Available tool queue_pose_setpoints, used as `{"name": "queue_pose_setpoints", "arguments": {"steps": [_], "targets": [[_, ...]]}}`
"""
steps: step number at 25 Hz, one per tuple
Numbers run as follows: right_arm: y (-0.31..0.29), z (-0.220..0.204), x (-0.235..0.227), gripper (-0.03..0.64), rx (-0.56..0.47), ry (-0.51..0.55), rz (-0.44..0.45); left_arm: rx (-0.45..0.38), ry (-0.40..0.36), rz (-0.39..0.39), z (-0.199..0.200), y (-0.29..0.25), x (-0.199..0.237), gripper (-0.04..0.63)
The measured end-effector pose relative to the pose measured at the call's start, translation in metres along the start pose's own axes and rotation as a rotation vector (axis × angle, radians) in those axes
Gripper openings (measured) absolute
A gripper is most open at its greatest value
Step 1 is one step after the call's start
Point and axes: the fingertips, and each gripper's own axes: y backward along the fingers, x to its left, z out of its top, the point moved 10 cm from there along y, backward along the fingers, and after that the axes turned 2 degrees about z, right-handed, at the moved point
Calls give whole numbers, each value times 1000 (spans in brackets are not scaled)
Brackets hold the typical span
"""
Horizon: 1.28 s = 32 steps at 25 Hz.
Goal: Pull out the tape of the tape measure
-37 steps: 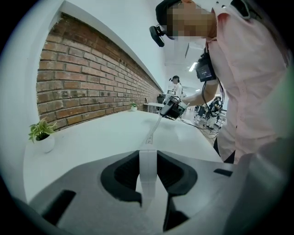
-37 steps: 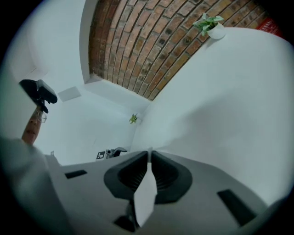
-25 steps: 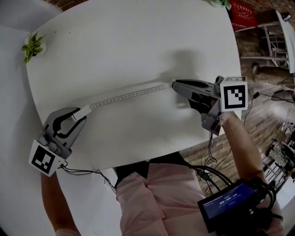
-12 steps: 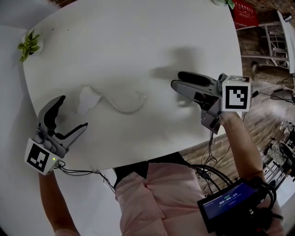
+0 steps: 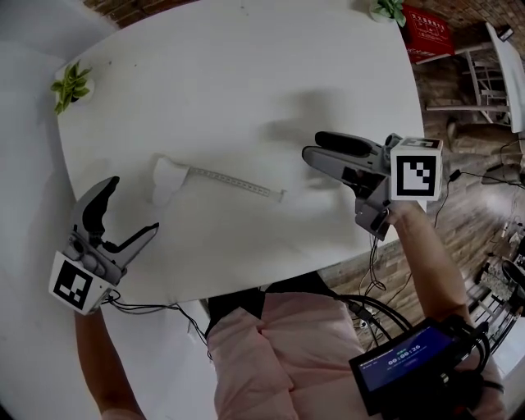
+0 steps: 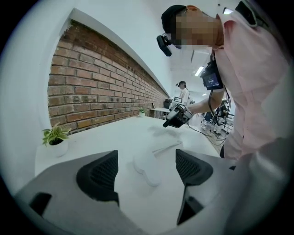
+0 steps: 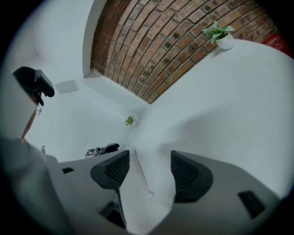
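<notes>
A: Left tongs [image 5: 133, 205]?
B: Just opened; the jaws are spread wide and nothing is gripped. The white tape measure [image 5: 166, 179] is seen ahead of them, untouched, lying on the tabletop [image 5: 246, 74].
A: Right tongs [image 5: 312, 143]?
B: Likewise just opened and empty, held near the tabletop's right edge.
A: Tape [image 5: 234, 182]?
B: Partly drawn out, laid straight from the case toward the right tongs. Its free end is seen short of them.

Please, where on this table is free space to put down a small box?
Bare: the wide far part of the table, between the left plant and the right plant, beyond the tape measure. Crowded: the middle, where its tape lies stretched.
</notes>
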Motion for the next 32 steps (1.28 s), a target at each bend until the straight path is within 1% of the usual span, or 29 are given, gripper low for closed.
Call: {"name": "queue_pose_setpoints", "arguments": {"steps": [4,7,10,13,15,17,19,21,22,23,24,26,27,28,30,32], "targets": [[9,9,17,281,-19,32,8,-14,-18,26,16,13,-6,396],[18,16,31,276,-44,70,19,-56,-36,57,33,23,-14,391],[30,21,47,272,-72,94,0,-90,-50,86,50,34,-25,388],[40,29,68,261,-105,135,11,-132,-70,111,67,44,-38,376],[45,37,84,245,-137,185,17,-179,-87,135,80,51,-45,365],[50,46,102,227,-172,252,18,-244,-88,157,95,58,-52,334],[54,52,122,210,-218,335,13,-320,-81,169,111,65,-59,302],[57,55,146,187,-281,427,6,-396,-90,198,129,75,-66,268],[59,56,158,175,-314,472,4,-422,-95,229,137,81,-70,251],[62,56,172,154,-347,515,3,-439,-101,277,145,88,-74,212],[64,56,185,119,-377,558,0,-445,-112,343,153,95,-78,154],[67,56,210,68,-430,647,-19,-438,-127,510,168,110,-84,24],[67,56,220,17,-455,686,-33,-441,-121,584,174,115,-85,9],[67,56,229,6,-476,717,-44,-453,-106,641,178,118,-87,8],[63,53,240,6,-511,750,-55,-498,-57,714,182,121,-91,8],[57,48,246,6,-543,772,-69,-539,-10,761,182,120,-94,8]]}}
